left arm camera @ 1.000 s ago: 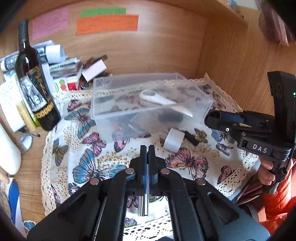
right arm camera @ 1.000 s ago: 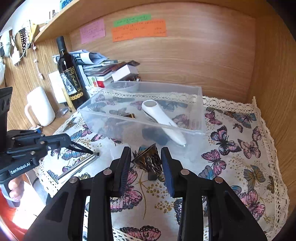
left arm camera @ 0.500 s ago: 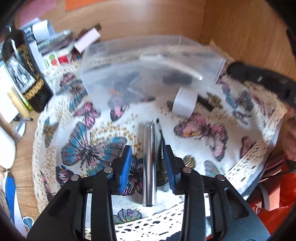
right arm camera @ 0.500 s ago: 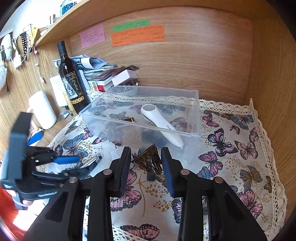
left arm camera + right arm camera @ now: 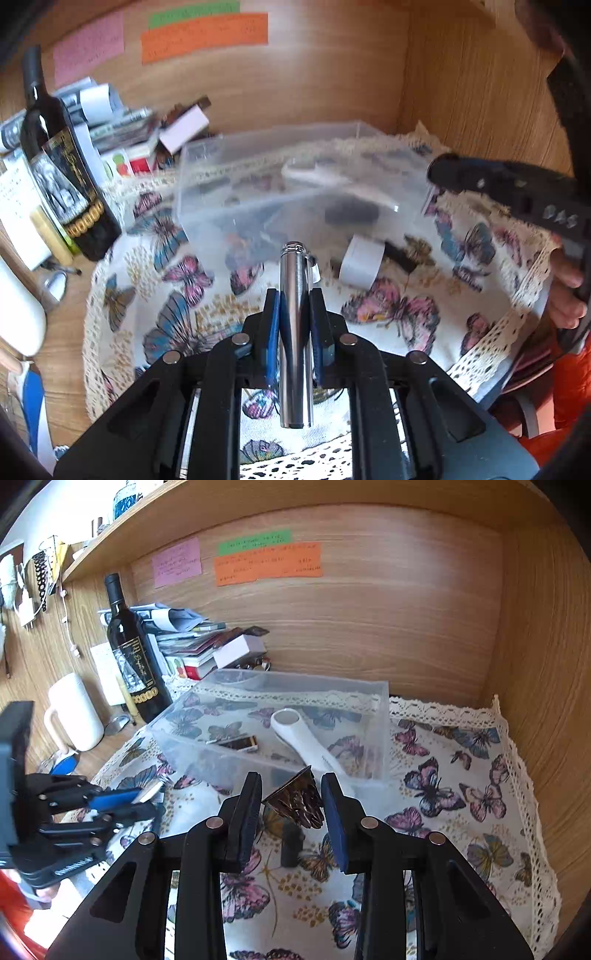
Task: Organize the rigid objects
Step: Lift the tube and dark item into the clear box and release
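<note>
From the left wrist we look along our left gripper [image 5: 294,310], whose blue-padded fingers are pinched onto a silver metal tube [image 5: 294,332]. The tube lies lengthwise between the pads, its ringed end pointing forward toward the clear plastic bin [image 5: 295,184], and it is lifted off the butterfly cloth [image 5: 177,325]. Just ahead on the cloth lies a white cylinder [image 5: 362,263]. Our right gripper [image 5: 502,188] reaches in from the right edge, level with the bin's near corner. A dark wine bottle [image 5: 62,173] stands at the left.

From the right wrist our right gripper [image 5: 291,805] is angled down over the cloth, its jaws part spread with a dark fluted metal cone [image 5: 297,799] between them; we cannot tell whether the pads touch it. Behind it, the bin [image 5: 384,731] holds a white handled device [image 5: 303,738]. At the left, our left gripper [image 5: 147,797] carries the tube above the cloth.
</note>
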Motion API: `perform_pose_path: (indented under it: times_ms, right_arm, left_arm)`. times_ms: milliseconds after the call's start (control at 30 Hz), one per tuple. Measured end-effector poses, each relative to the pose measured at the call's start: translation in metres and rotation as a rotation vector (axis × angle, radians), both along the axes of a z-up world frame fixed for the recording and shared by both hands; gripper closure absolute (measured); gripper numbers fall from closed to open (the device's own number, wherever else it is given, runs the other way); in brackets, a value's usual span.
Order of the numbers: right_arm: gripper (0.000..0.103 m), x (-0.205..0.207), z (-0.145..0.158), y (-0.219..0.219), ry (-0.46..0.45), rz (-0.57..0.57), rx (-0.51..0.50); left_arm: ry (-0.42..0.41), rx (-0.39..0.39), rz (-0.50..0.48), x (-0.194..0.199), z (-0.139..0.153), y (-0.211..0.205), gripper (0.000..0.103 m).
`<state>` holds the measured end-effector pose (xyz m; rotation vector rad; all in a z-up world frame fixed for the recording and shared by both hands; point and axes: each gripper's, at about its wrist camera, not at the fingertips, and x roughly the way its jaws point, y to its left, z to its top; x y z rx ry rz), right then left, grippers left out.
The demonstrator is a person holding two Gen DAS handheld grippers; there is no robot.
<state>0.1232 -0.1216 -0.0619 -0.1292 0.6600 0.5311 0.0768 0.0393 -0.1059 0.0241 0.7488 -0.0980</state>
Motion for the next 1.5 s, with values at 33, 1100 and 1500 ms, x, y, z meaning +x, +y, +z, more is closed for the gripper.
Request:
perform_pose_path:
  times_ms: [33,1100,1500]
  right_arm:
    - [0.072,0.003,0.002,0.001,-0.007,0.000,0.000]
    - [0.070,0.081,-0.034,0.084,0.136,0.116,-0.106]
    - [0.055,0.057,0.000,0.040,0.052,0.054,-0.046]
  left_arm:
    - [-0.023,-0.007,0.005,0.000,0.009,0.002,0.088]
    - [0.092,-0.127,0.037,0.128,0.016,0.044,0.088]
    - [-0.057,-0.040,0.009,0.088,0.052,0.020,0.068]
